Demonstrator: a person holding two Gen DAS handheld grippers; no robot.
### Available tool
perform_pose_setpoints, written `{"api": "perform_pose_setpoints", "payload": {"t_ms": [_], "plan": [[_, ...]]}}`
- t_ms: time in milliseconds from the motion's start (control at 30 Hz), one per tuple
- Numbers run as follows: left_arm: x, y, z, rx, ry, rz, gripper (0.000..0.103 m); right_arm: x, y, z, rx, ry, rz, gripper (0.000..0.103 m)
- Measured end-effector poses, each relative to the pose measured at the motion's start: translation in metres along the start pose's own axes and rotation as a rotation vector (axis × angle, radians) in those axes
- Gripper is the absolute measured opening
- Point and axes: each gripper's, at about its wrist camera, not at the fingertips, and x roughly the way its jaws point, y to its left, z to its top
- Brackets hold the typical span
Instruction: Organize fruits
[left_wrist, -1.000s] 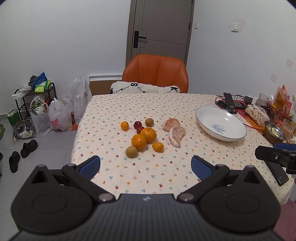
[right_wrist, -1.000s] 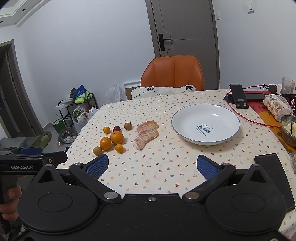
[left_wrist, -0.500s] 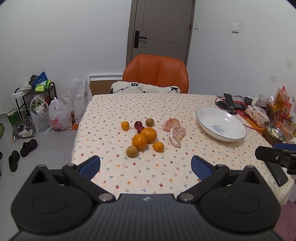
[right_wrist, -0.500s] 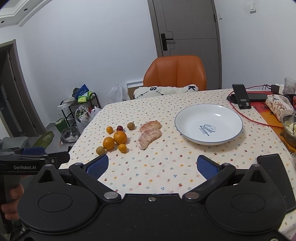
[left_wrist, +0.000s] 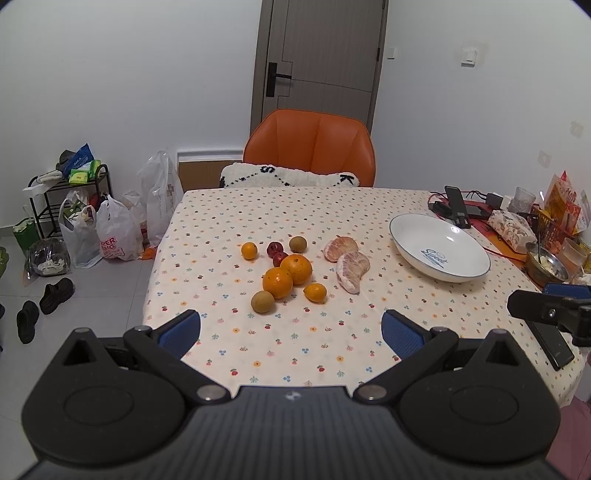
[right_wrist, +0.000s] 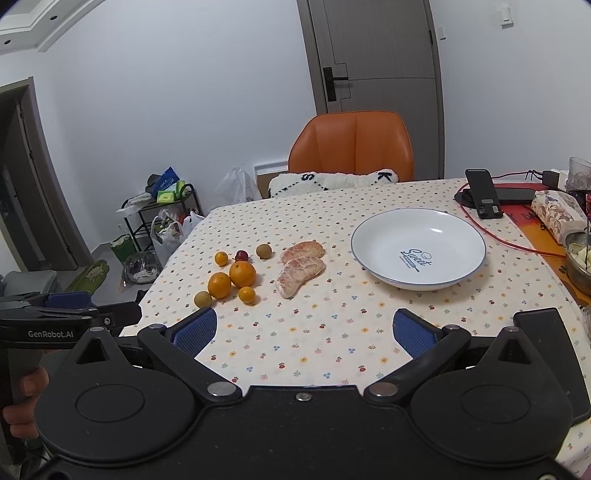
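A cluster of fruit lies mid-table: two large oranges, small tangerines, brown round fruits, red fruits and two peeled pomelo pieces. An empty white bowl sits to their right. My left gripper hangs open above the near table edge, nothing between its fingers. My right gripper is open too, well short of the fruit and bowl.
An orange chair with a cushion stands at the far side. Phones, a cable, a metal bowl and snack packs crowd the table's right edge. Bags, a rack and shoes are on the floor at left. A hand holds the left gripper's handle.
Both views have shifted slightly; the right gripper has drifted a little leftward and closer to the table. Fruit and bowl have not moved. Both grippers stay open.
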Motion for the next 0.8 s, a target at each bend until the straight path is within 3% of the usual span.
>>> {"api": "perform_pose_setpoints", "payload": {"t_ms": [333, 800], "plan": [[0.002, 0.0, 0.0, 0.009, 0.001, -0.001, 0.103, 0.009, 0.001, 0.0, -0.011, 0.016, 0.014, 0.103], [0.048, 0.019, 0.008, -0.032, 0.013, 0.013, 0.103, 0.059, -0.006, 0.004, -0.01, 0.067, 0.085, 0.103]]}}
